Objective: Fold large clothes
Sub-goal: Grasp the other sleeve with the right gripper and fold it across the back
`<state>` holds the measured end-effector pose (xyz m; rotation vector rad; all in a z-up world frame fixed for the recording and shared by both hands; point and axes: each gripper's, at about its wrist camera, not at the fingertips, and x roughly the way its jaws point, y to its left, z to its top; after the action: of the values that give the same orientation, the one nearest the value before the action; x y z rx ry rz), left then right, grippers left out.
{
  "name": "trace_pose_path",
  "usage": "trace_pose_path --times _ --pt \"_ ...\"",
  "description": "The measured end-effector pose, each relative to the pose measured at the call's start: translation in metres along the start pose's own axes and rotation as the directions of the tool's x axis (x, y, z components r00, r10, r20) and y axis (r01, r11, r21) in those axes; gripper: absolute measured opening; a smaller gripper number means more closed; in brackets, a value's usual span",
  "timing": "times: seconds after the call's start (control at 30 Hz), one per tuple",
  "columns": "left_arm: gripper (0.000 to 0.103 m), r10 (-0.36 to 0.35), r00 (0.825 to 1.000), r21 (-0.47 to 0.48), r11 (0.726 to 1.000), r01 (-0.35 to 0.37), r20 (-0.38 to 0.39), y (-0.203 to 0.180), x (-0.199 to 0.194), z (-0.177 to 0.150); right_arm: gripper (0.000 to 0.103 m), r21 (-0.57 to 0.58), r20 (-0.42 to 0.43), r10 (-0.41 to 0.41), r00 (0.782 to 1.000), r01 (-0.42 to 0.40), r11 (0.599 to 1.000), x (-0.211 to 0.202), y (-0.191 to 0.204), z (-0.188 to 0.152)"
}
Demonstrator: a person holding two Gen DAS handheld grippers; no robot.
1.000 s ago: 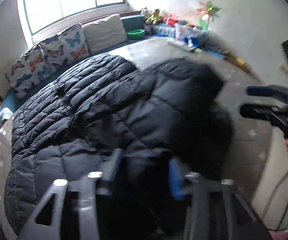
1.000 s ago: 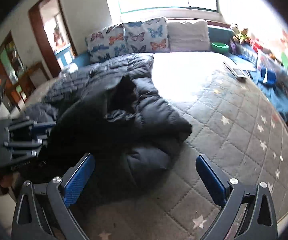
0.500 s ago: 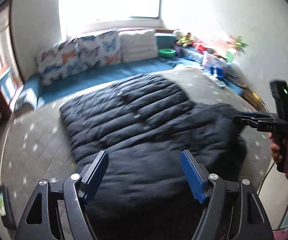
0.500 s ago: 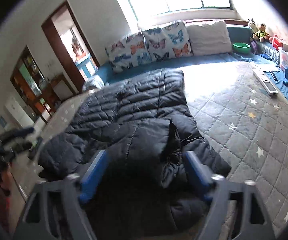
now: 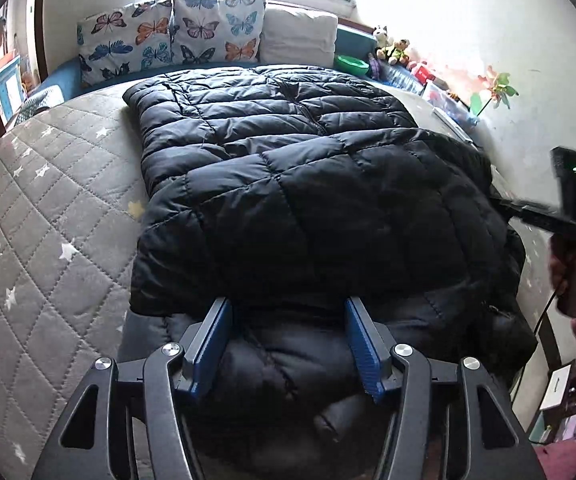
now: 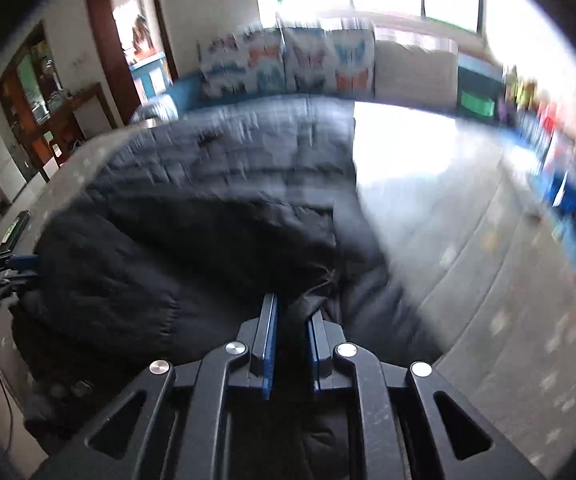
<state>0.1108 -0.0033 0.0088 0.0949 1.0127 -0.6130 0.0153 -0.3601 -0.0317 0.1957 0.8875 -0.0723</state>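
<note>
A large black puffer jacket (image 5: 308, 200) lies spread on the grey star-quilted bed (image 5: 48, 220), its near half folded over itself. My left gripper (image 5: 288, 320) hovers over the jacket's near edge. Its jaws are closing, the blue pads (image 5: 212, 344) still apart, with padded cloth lying under and between them but not pinched. My right gripper (image 6: 292, 312) is shut on a bunched fold of the jacket (image 6: 168, 260). In the left wrist view the right gripper (image 5: 504, 204) meets the jacket's right edge, held by a hand (image 5: 572, 276). In the right wrist view, the left gripper (image 6: 4, 272) shows at the far left.
Butterfly pillows (image 5: 168, 40) and a white pillow (image 5: 300, 36) line the head of the bed. A green bowl (image 5: 352, 64), soft toys (image 5: 392, 46) and a paper pinwheel (image 5: 496, 88) sit along the right wall. A doorway (image 6: 136, 40) and a flat dark device (image 6: 16, 228) are at the left.
The left gripper swung sideways along the jacket's near edge and its jaws narrowed. The right gripper went from wide open to shut on a jacket fold.
</note>
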Motion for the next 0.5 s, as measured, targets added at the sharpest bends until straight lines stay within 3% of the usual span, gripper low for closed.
trace_pose_path --times 0.07,0.2,0.3,0.37,0.43,0.5 --pt "0.062 0.009 1.0 0.012 1.0 -0.009 -0.001 -0.001 0.004 -0.001 0.015 0.032 0.015 0.029 0.999 -0.03 0.999 0.002 -0.007 -0.005" --pt "0.062 0.013 1.0 0.022 1.0 -0.013 -0.022 -0.003 -0.009 0.006 0.021 0.019 0.004 0.01 1.0 -0.01 1.0 -0.029 -0.007 0.008" --pt "0.062 0.024 1.0 0.041 0.999 -0.023 -0.004 -0.011 -0.031 0.017 0.032 -0.052 0.049 -0.065 0.997 0.068 0.996 -0.054 0.006 0.017" --pt "0.062 0.021 0.999 0.058 0.998 -0.022 0.026 -0.018 -0.048 0.025 0.046 -0.111 0.11 -0.113 0.987 0.126 0.986 -0.074 0.021 0.026" --pt "0.063 0.015 0.998 0.086 0.996 -0.021 0.067 -0.029 -0.062 0.038 0.058 -0.149 0.149 -0.099 0.984 0.121 0.981 -0.082 0.034 0.034" --pt "0.062 0.011 0.996 0.1 0.995 -0.02 0.09 -0.036 -0.066 0.05 0.06 -0.173 0.167 -0.07 0.983 0.099 0.98 -0.081 0.045 0.042"
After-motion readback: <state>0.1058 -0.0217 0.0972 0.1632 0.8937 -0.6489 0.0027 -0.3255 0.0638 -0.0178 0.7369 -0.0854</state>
